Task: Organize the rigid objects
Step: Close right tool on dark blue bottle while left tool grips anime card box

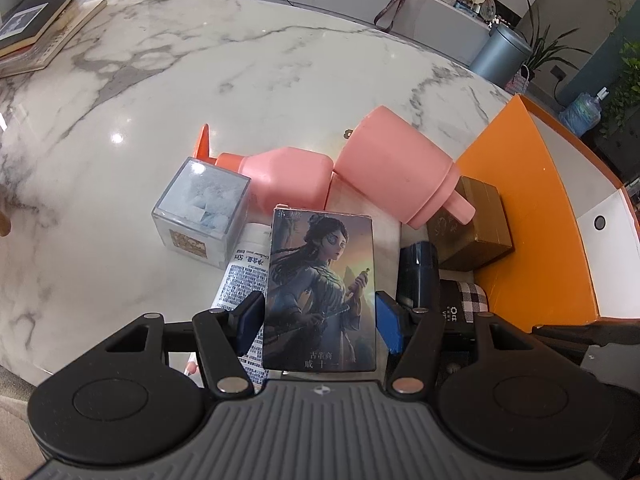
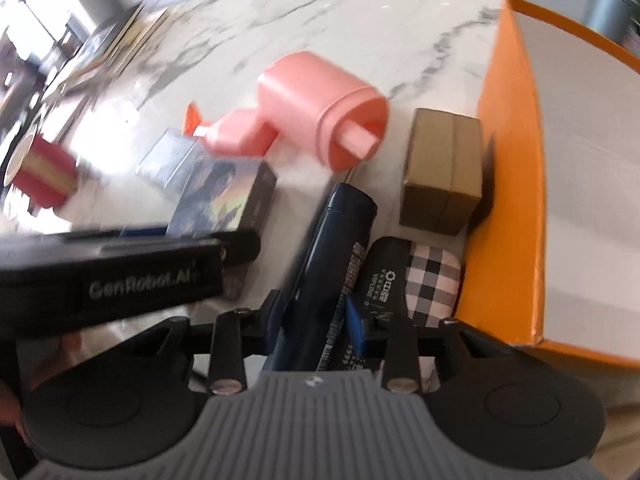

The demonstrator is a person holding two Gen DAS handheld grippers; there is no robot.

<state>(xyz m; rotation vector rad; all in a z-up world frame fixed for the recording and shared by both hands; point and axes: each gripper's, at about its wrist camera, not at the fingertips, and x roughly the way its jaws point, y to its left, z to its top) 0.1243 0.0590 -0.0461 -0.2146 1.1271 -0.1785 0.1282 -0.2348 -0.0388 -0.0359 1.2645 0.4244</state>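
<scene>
My left gripper (image 1: 320,318) is shut on a picture box of a woman (image 1: 322,292), held upright above the pile; the box also shows in the right wrist view (image 2: 224,196). My right gripper (image 2: 312,312) is shut on a dark blue tube (image 2: 328,248), lying lengthwise between the fingers. On the marble table lie a large pink bottle (image 1: 400,164), a smaller pink bottle (image 1: 288,180), a clear cube box (image 1: 202,210), a brown cardboard box (image 2: 442,172), a white text tube (image 1: 244,276) and a checkered black pouch (image 2: 424,276).
An open orange box (image 1: 536,208) with a white inside stands at the right, next to the brown box. Books (image 1: 36,28) lie at the far left. A red and yellow object (image 2: 44,174) sits at the left in the right wrist view.
</scene>
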